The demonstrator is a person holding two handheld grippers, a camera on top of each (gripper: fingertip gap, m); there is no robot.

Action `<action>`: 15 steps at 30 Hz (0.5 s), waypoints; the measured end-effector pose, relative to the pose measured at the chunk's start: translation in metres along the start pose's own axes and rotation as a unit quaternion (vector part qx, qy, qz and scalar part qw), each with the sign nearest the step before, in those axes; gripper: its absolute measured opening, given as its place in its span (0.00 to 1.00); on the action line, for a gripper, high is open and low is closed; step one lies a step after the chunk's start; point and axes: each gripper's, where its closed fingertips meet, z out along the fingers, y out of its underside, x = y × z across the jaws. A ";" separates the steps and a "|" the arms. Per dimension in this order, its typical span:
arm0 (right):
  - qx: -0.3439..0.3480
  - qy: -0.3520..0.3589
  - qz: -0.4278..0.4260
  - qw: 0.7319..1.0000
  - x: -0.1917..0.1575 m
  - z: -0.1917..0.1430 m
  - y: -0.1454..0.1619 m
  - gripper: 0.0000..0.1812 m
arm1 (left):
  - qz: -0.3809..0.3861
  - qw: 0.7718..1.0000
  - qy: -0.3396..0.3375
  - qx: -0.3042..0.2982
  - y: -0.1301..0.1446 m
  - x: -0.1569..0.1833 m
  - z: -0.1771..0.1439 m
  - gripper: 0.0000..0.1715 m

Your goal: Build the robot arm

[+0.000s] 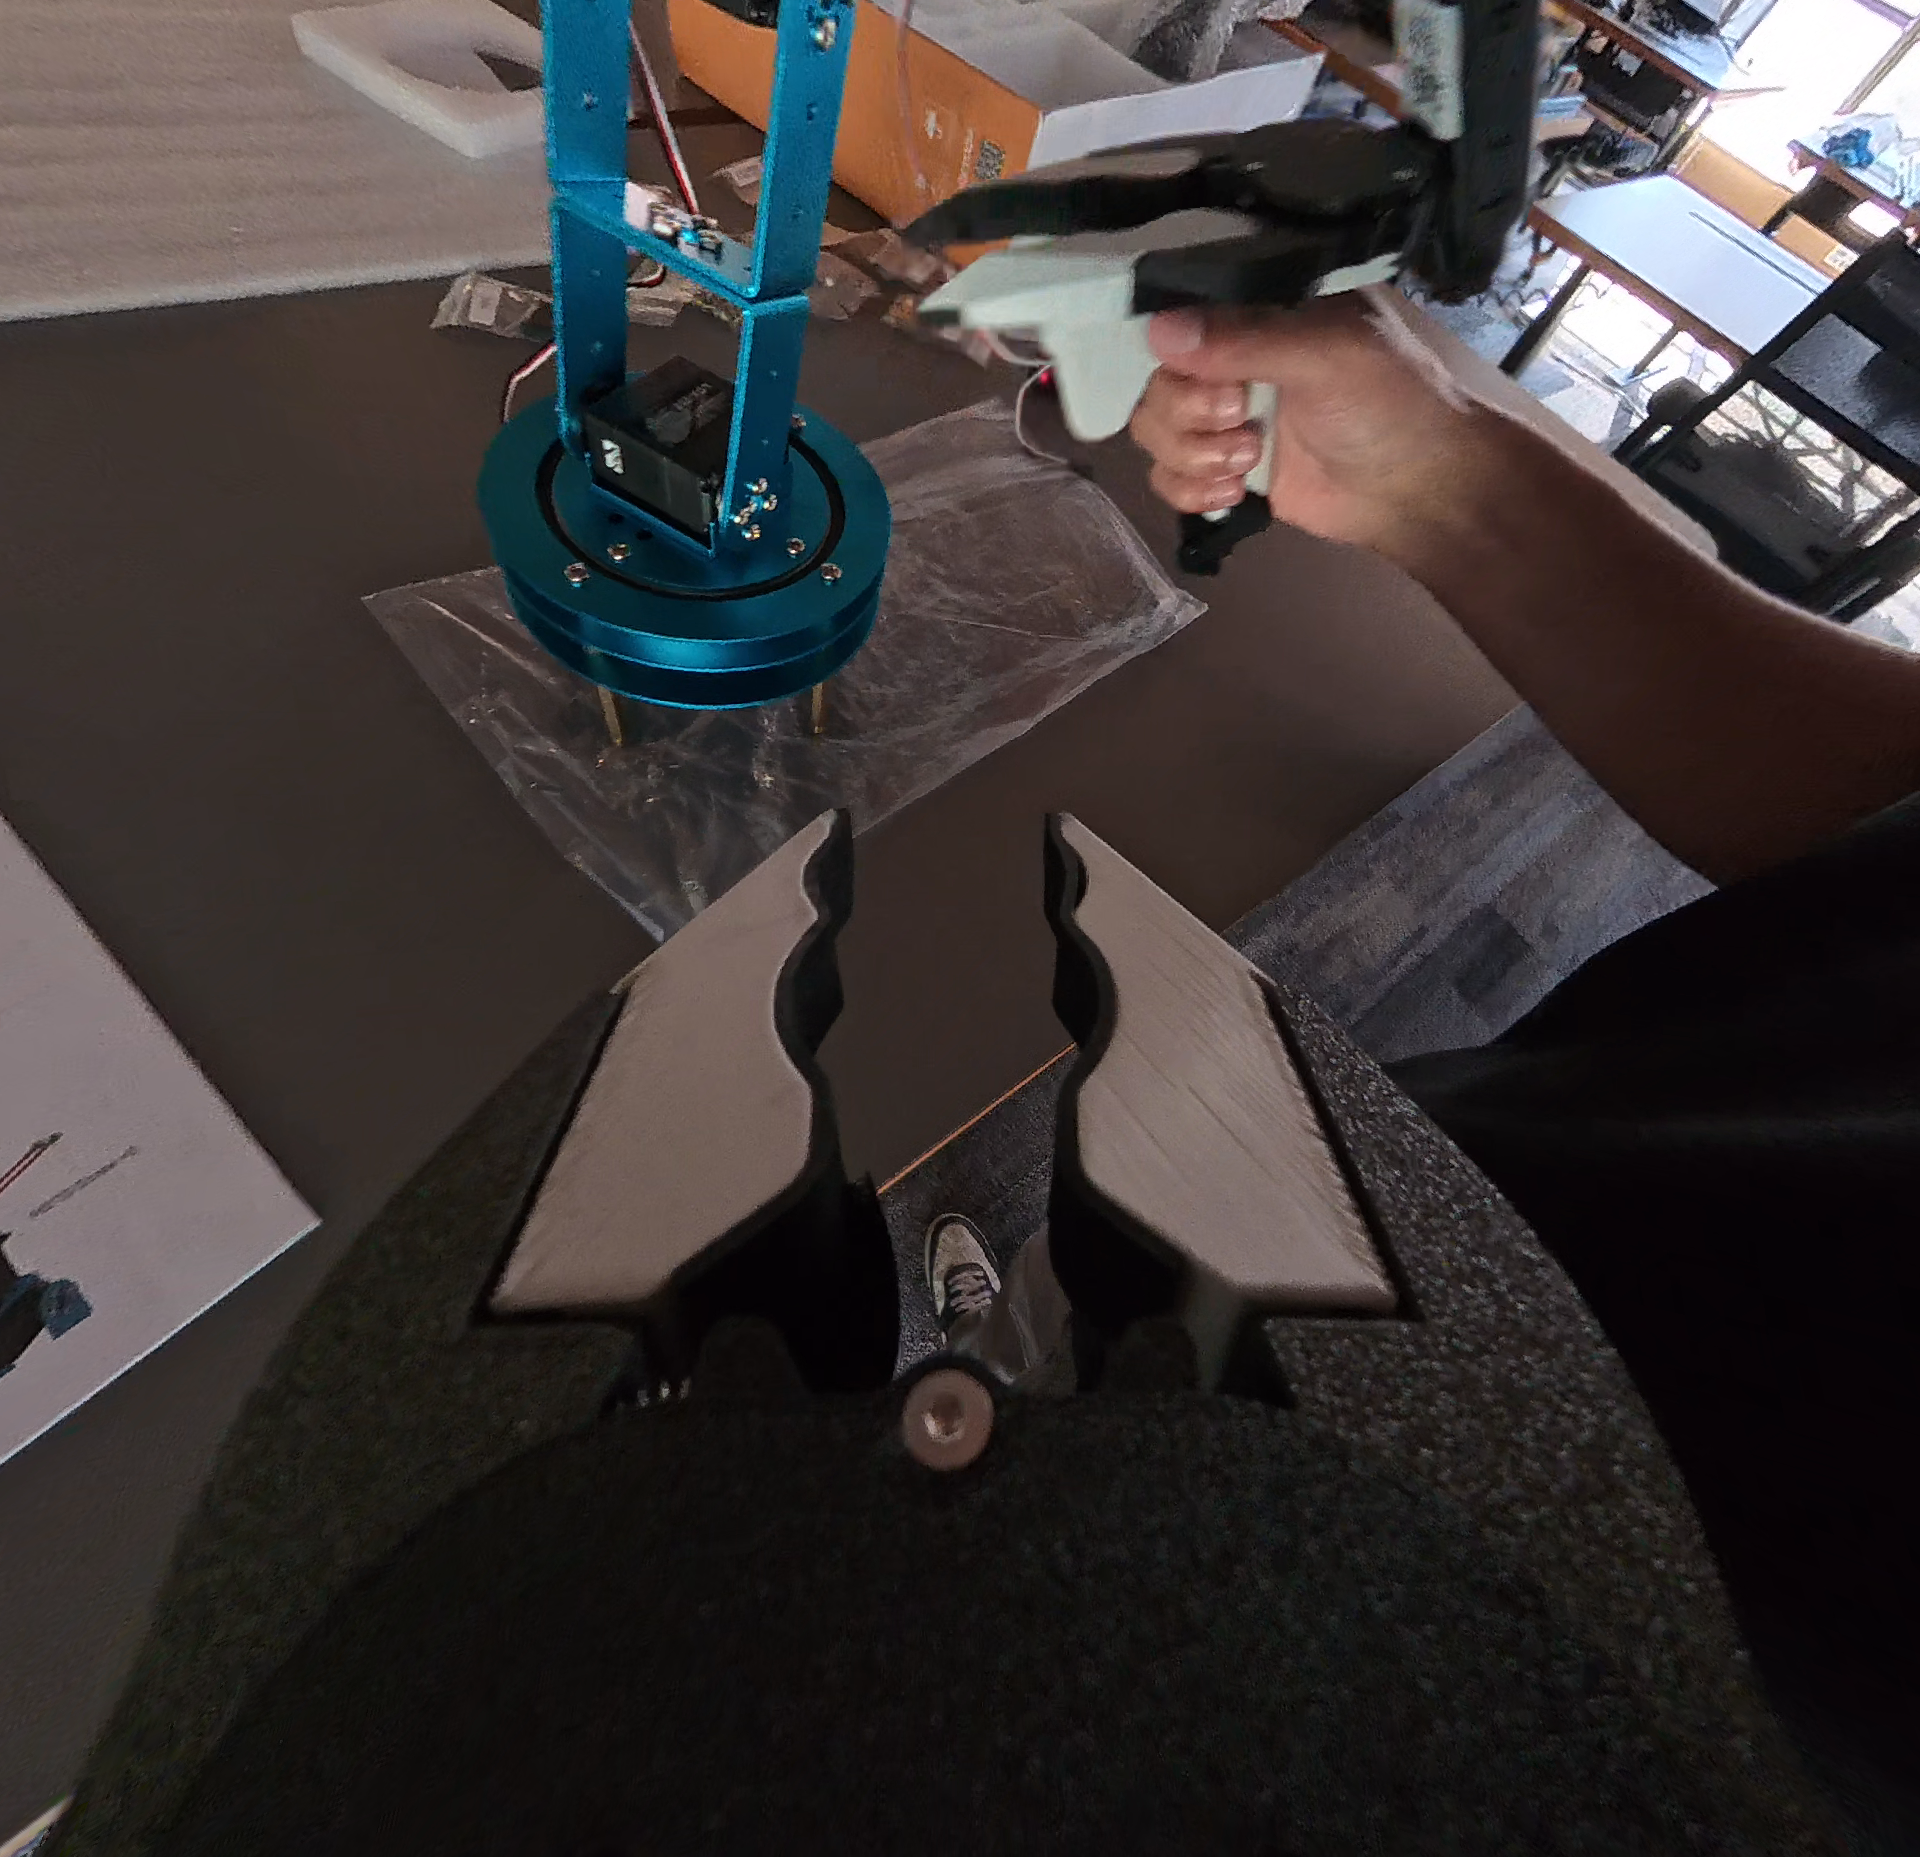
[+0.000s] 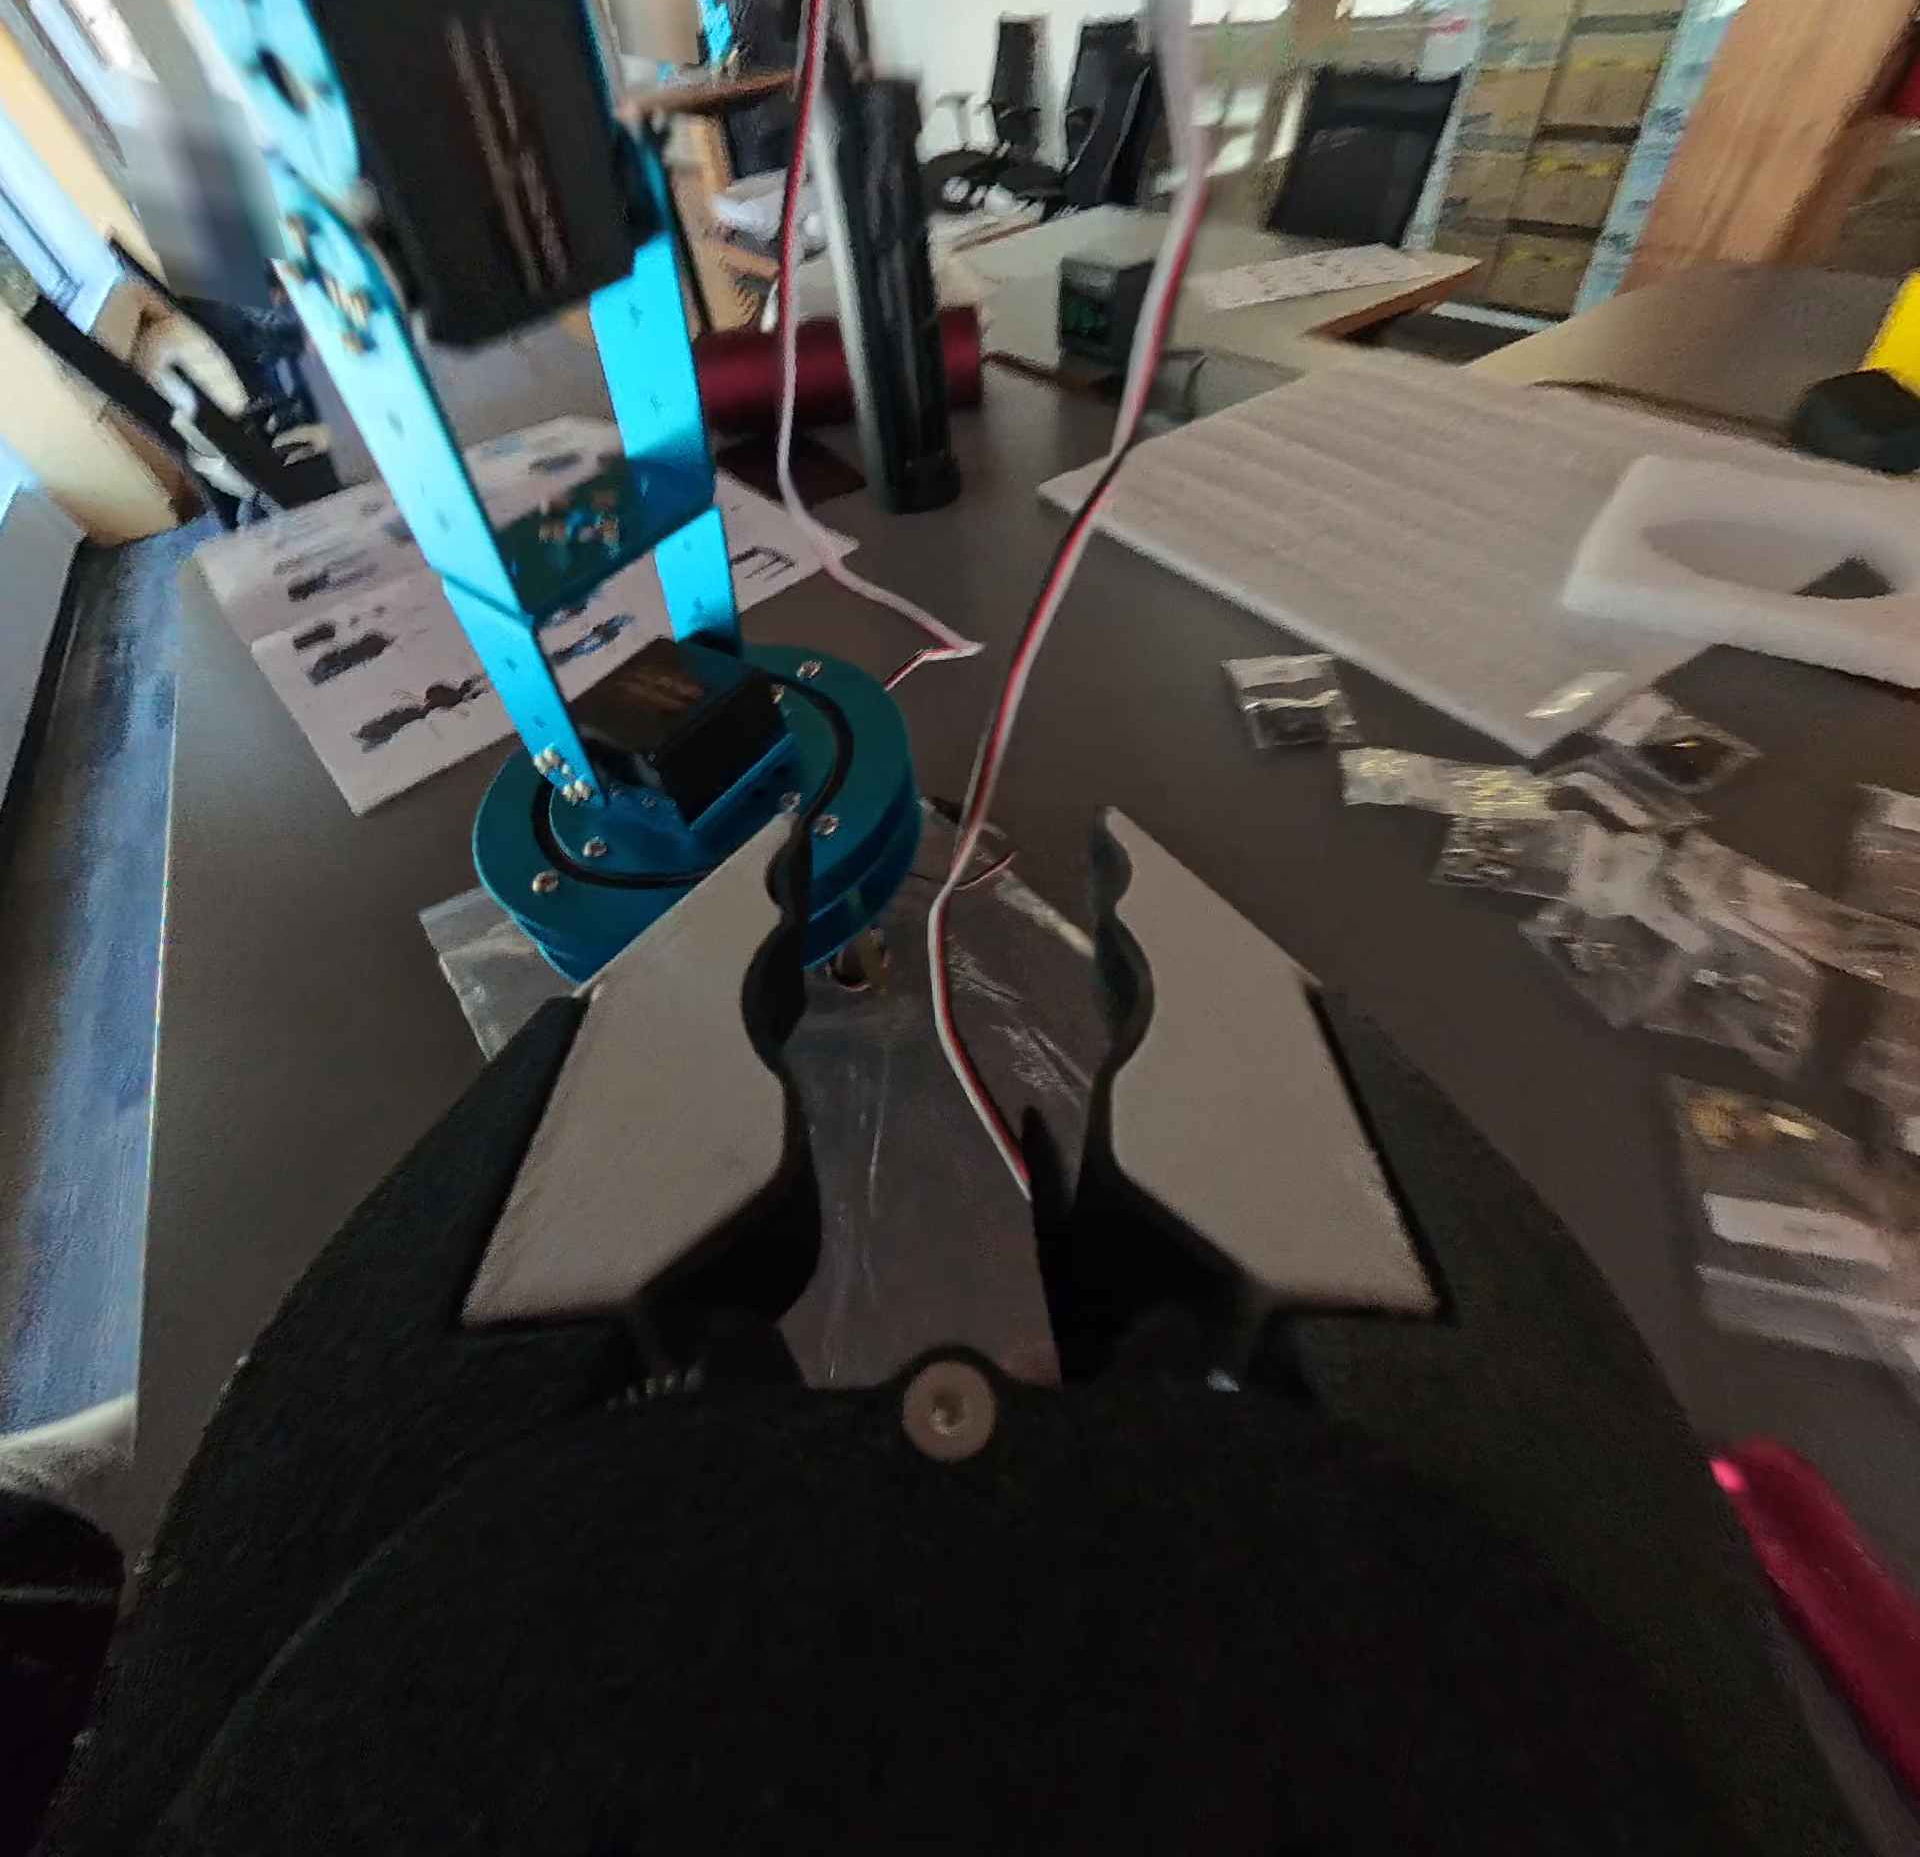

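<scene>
At frame centre, left tongs: apart, gripping nothing, hovering over the dark desk near its edge.
Right tongs: apart as well — a red, white and black wire hangs down between the fingers; contact cannot be told.
Just beyond, centre left: blue metal robot arm, upright on its round base, standing on a clear plastic bag.
Right of frame: small parts bags scattered on the desk, white foam sheet behind them.
Left of frame: printed sheets — lying flat.
Upper right, left view: a hand holding the right tongs by the grip.
</scene>
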 end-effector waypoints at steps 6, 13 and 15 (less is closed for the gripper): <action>0.051 0.076 -0.003 0.996 0.021 -0.057 -0.027 0.29 | -0.009 0.999 -0.042 0.026 0.001 -0.023 -0.024 0.21; 0.061 0.070 -0.025 0.995 -0.036 -0.058 -0.037 0.27 | 0.001 0.991 -0.107 0.080 -0.014 -0.059 -0.052 0.21; 0.065 0.037 -0.008 0.997 -0.062 -0.047 -0.039 0.27 | 0.000 0.988 -0.121 0.095 -0.017 -0.068 -0.062 0.21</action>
